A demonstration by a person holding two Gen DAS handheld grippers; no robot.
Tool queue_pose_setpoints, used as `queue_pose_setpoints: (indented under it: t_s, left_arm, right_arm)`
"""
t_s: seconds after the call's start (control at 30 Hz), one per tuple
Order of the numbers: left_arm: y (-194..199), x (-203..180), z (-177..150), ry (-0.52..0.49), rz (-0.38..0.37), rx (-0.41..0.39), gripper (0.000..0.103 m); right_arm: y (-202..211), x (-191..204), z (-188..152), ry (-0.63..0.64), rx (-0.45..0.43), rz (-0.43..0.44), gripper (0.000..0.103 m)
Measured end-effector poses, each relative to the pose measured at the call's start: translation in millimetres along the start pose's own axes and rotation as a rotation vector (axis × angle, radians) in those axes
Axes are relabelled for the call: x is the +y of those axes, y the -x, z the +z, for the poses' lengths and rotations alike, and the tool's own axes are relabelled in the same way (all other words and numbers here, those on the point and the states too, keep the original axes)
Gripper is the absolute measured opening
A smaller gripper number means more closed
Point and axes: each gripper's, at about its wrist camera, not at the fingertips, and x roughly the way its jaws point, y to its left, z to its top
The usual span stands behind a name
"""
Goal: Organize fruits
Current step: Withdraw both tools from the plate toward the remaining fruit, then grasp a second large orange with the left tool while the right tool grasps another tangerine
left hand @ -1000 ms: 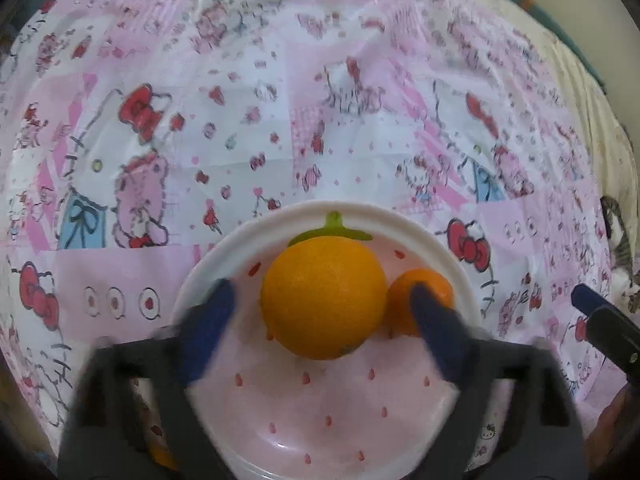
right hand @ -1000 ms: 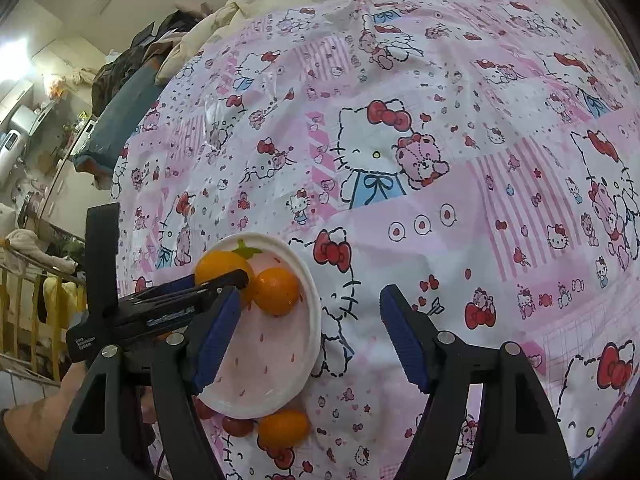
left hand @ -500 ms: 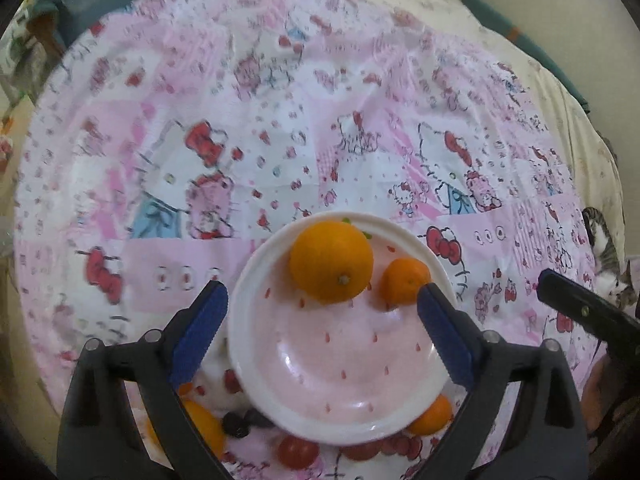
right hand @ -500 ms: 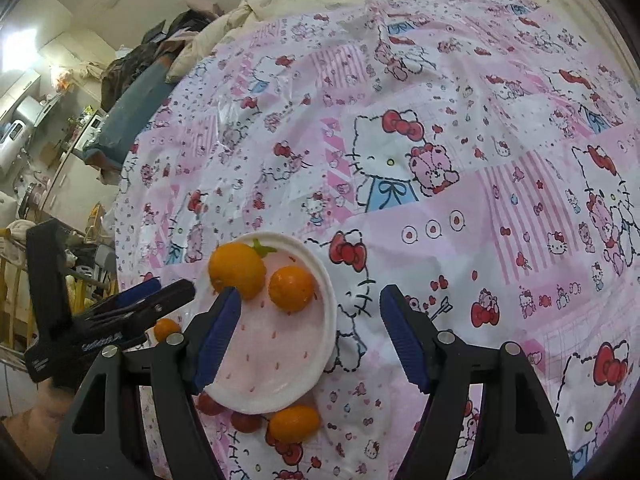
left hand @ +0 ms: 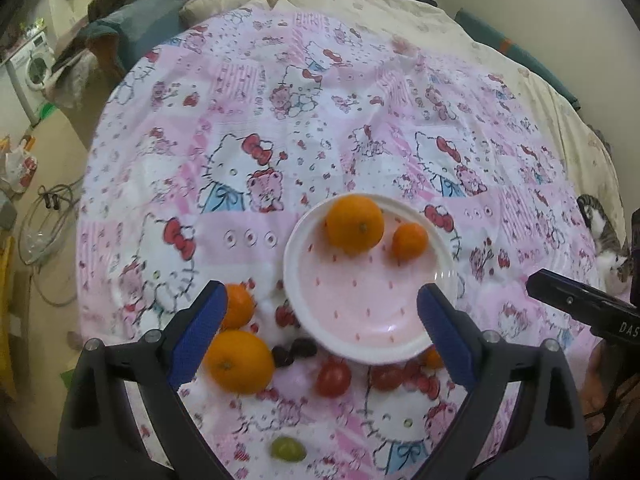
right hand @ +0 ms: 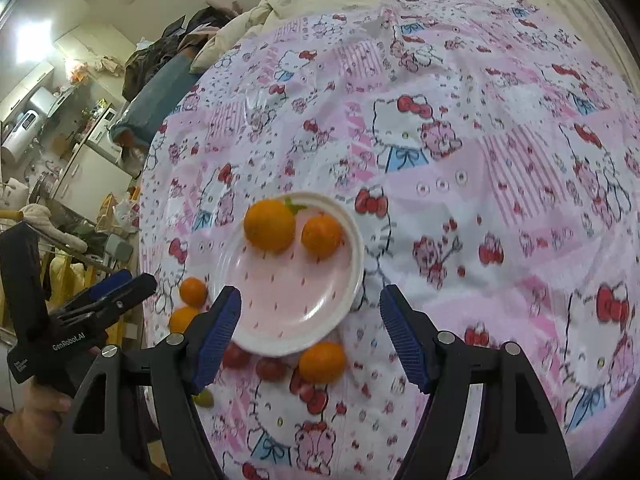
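A white plate with pink spots (left hand: 372,344) (right hand: 296,336) lies on the patterned cloth and holds a big orange (left hand: 354,225) (right hand: 269,225) and a small one (left hand: 409,241) (right hand: 321,237). On the cloth near its front rim lie another big orange (left hand: 239,362), small oranges (left hand: 237,306) (right hand: 322,362), cherry tomatoes (left hand: 333,377), dark grapes (left hand: 294,351) and a green grape (left hand: 286,449). My left gripper (left hand: 320,332) hangs open above the plate's near side with nothing between its fingers. My right gripper (right hand: 310,336) is open and empty too.
The pink cartoon-print cloth (left hand: 320,128) covers a bed with cream bedding (left hand: 400,12) behind it. A cat (left hand: 604,236) lies at the right edge. Floor, cables and a washing machine (left hand: 32,72) are off the bed's left edge.
My left gripper has pulled back and up from the big orange, leaving it on the plate; more loose fruit has come into view. The right gripper backed away a little.
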Motion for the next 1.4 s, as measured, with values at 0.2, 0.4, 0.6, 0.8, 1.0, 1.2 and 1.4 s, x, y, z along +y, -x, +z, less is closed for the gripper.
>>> queue_pose_setpoints:
  t_s: [0.2, 0.4, 0.6, 0.8, 1.0, 1.2, 1.4]
  left_arm:
    - [18, 1, -23, -0.021, 0.032, -0.007, 0.094]
    - [24, 13, -39, 0.033, 0.028, 0.008, 0.094]
    - [23, 21, -42, 0.063, 0.039, -0.006, 0.094]
    - [20, 24, -42, 0.085, 0.026, 0.017, 0.094]
    - [19, 27, -42, 0.107, 0.019, 0.032, 0.094]
    - [18, 31, -43, 0.113, 0.041, 0.032, 0.094]
    - [16, 39, -43, 0.132, 0.053, 0.036, 0.094]
  right_arm:
    - [8, -2, -25, -0.025, 0.014, 0.007, 0.075]
    - [2, -10, -44, -0.077, 0.053, 0.010, 0.075]
    - [-17, -13, -52, -0.102, 0.113, -0.005, 0.075]
    - [-33, -18, -54, -0.122, 0.152, -0.020, 0.075]
    - [-48, -25, -57, -0.148, 0.193, -0.019, 0.075]
    - [-61, -28, -59, -0.169, 0.229, 0.017, 0.075]
    - [-73, -19, -61, -0.122, 0.258, 0.017, 0.066]
